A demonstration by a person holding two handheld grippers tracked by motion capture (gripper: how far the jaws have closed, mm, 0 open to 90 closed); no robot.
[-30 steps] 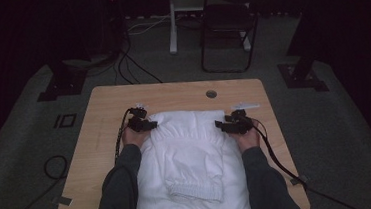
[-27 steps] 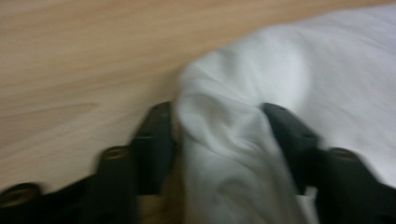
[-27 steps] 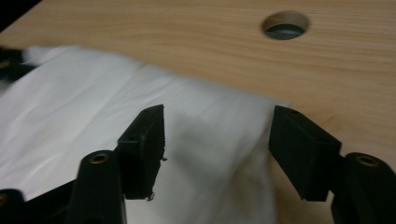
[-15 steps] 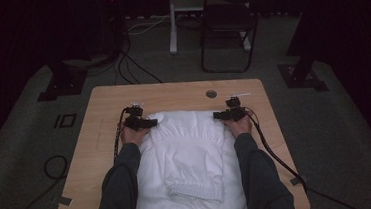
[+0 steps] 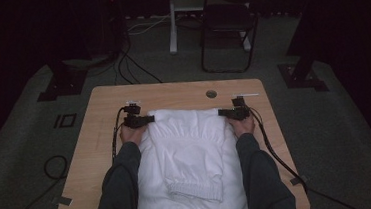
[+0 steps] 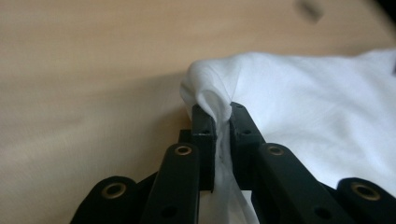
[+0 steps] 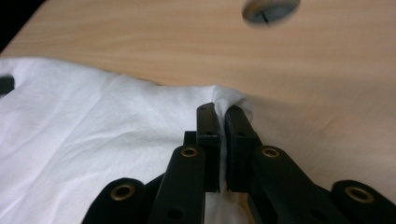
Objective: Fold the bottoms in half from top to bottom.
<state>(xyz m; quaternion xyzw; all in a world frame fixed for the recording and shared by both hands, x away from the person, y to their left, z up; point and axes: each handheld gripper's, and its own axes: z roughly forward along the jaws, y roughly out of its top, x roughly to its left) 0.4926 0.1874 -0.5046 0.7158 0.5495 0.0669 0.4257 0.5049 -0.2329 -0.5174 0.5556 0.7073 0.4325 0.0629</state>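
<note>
A white garment (image 5: 189,149) lies spread on the wooden table (image 5: 172,93), with a ribbed cuff folded up near its middle (image 5: 195,188). My left gripper (image 5: 144,119) pinches the garment's far left corner; in the left gripper view its jaws are shut on a bunched fold of white cloth (image 6: 210,95). My right gripper (image 5: 227,113) holds the far right corner, and the right gripper view has its jaws shut on the cloth's edge (image 7: 231,100). The far edge runs stretched between the two grippers.
A round cable hole (image 5: 211,93) sits in the table past the garment, also seen as the hole (image 7: 271,8) ahead of the right gripper. Cables (image 5: 272,150) trail off both table sides. A dark chair (image 5: 228,36) stands beyond the table.
Both grippers have moved away from me toward the table's far edge, carrying the garment's far corners with them and drawing its top edge straighter.
</note>
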